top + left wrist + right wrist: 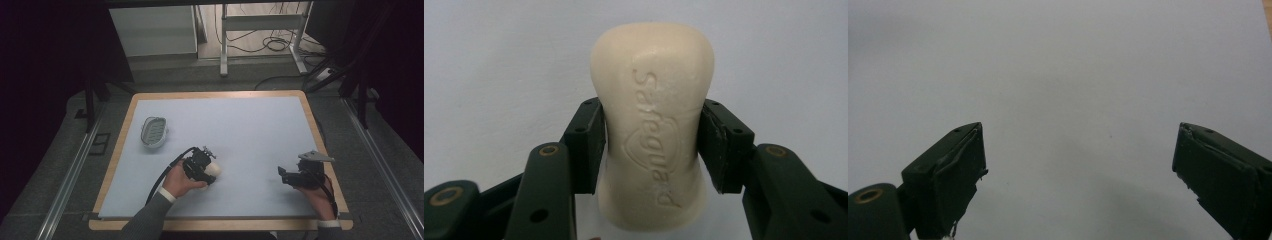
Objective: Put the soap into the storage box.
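A cream bar of soap [654, 125] with embossed lettering sits between the black jaws of my left gripper [651, 145], both pads pressed on its narrow waist. In the high view the soap [214, 170] shows pale at the tip of the left gripper [202, 167], near the table's front middle. A white oval soap dish [153, 131] lies at the left of the mat, apart from the soap. My right gripper [283, 175] rests at the front right, and its jaws [1078, 170] stand wide open over bare mat.
The pale blue mat [240, 125] covers a wood-edged table [315, 125]. Beyond the far edge are a white desk frame [260, 30] and loose cables [275, 45] on the floor. Metal rails run along both sides.
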Available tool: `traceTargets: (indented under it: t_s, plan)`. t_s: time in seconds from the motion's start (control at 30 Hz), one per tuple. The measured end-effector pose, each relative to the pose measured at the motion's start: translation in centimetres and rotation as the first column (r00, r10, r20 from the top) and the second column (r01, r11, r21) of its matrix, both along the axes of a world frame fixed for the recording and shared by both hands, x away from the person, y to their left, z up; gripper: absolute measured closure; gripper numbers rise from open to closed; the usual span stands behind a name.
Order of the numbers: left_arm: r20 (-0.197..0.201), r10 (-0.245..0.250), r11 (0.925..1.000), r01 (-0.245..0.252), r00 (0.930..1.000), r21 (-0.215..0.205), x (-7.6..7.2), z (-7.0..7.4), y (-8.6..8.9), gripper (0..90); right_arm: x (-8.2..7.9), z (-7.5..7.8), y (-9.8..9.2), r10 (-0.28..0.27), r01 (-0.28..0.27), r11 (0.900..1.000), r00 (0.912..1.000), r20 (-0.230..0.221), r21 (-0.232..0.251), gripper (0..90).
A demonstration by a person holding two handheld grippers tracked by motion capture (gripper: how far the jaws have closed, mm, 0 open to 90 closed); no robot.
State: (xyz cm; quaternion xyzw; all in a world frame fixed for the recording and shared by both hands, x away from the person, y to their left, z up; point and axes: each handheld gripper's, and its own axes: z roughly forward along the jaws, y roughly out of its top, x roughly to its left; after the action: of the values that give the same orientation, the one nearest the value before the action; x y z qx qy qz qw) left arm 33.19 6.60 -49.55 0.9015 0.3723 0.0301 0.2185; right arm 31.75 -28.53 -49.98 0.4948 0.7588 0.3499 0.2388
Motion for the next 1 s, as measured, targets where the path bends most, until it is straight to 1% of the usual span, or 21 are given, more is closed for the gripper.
traceTargets:
  t_s: [0.2, 0.27, 0.37, 0.5, 0.7, 0.83, 0.9, 1.0]
  plan:
    - [0.016, -0.004, 0.9999, 0.004, 0.9999, -0.015, 0.0, 0.9, 0.7, 48.7, 0.0, 0.0, 0.0, -0.002, 0.002, 1.0, 1.0, 0.0, -0.004, 6.9]
    - [0.018, -0.002, 0.9998, 0.002, 0.9998, -0.021, 0.0, 0.9, 0.8, 48.9, 0.0, 0.0, -0.1, -0.003, 0.003, 1.0, 1.0, 0.0, -0.004, 6.8]
    - [0.017, -0.001, 0.9997, 0.001, 0.9998, -0.024, 0.1, 0.5, 0.7, 49.1, 0.0, -0.1, -0.1, -0.006, 0.006, 1.0, 1.0, -0.002, -0.006, 6.8]
    - [0.017, -0.007, 1.0, 0.007, 0.9998, -0.005, 0.2, -0.2, 0.0, 49.1, 0.1, -0.1, -0.1, -0.006, 0.006, 1.0, 1.0, -0.004, -0.006, 6.8]
    - [0.02, -0.017, 0.9995, 0.017, 0.9997, 0.026, 0.3, -0.8, -0.7, 48.9, 0.1, -0.2, -0.1, -0.008, 0.008, 1.0, 0.9999, -0.007, -0.011, 6.8]
    - [0.017, -0.02, 0.9992, 0.019, 0.9997, 0.035, 0.3, -1.0, -0.8, 48.3, 0.1, -0.2, -0.1, -0.008, 0.008, 1.0, 0.9999, -0.007, -0.011, 6.8]
    - [0.018, -0.022, 0.9994, 0.021, 0.9996, 0.029, 0.2, -1.1, -0.7, 47.7, 0.1, -0.2, -0.1, -0.007, 0.007, 1.0, 1.0, -0.006, -0.009, 6.8]
    - [0.014, -0.023, 0.9993, 0.022, 0.9996, 0.03, 0.0, -1.0, -0.7, 41.9, 0.1, -0.2, -0.2, -0.009, 0.009, 1.0, 0.9999, -0.006, -0.008, 6.8]
